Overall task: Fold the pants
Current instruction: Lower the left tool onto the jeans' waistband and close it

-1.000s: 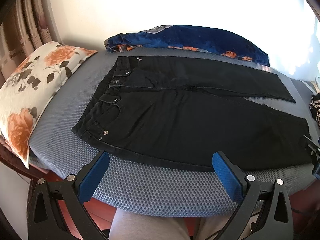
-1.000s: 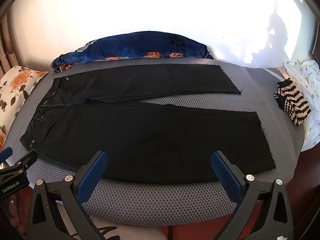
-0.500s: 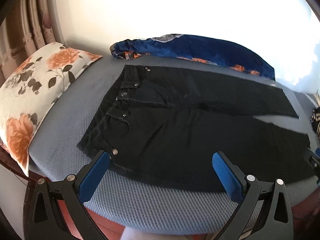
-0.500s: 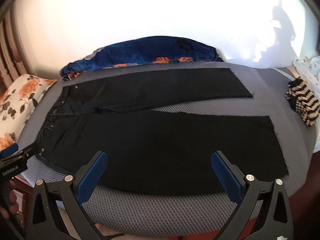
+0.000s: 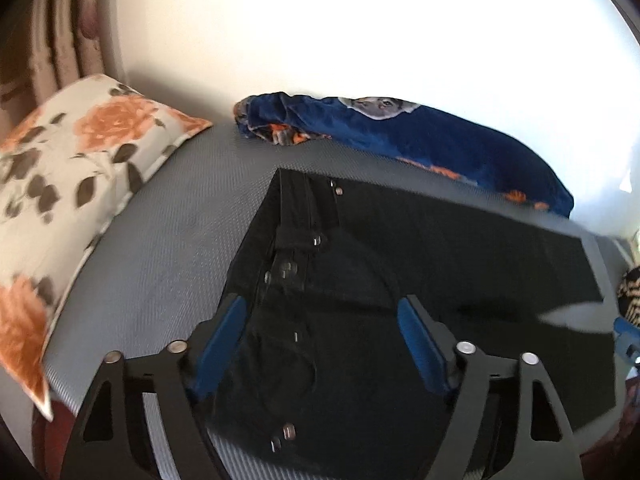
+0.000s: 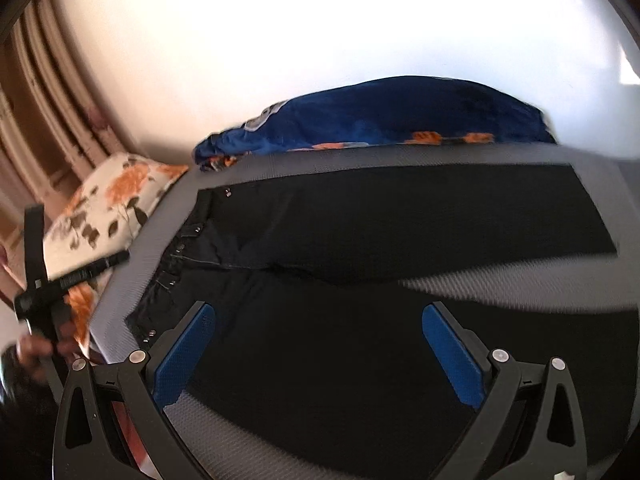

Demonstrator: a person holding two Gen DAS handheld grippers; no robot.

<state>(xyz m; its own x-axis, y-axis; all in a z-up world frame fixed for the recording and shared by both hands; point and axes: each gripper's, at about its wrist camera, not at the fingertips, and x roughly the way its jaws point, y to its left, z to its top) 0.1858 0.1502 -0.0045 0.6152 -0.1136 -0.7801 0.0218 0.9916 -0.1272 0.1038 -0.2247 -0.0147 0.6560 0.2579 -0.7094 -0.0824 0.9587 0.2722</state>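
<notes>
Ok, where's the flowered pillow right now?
The flowered pillow sits at the left in both wrist views, on the grey mattress beside the black pants' waistband.

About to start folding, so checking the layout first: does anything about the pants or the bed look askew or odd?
Nothing is damaged or spilled. The black pants lie flat on the grey mattress, with their legs splayed apart in a V, leaving a bare wedge between them.

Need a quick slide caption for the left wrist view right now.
Open left tool over the waistband of black pants spread on a grey mattress.
</notes>
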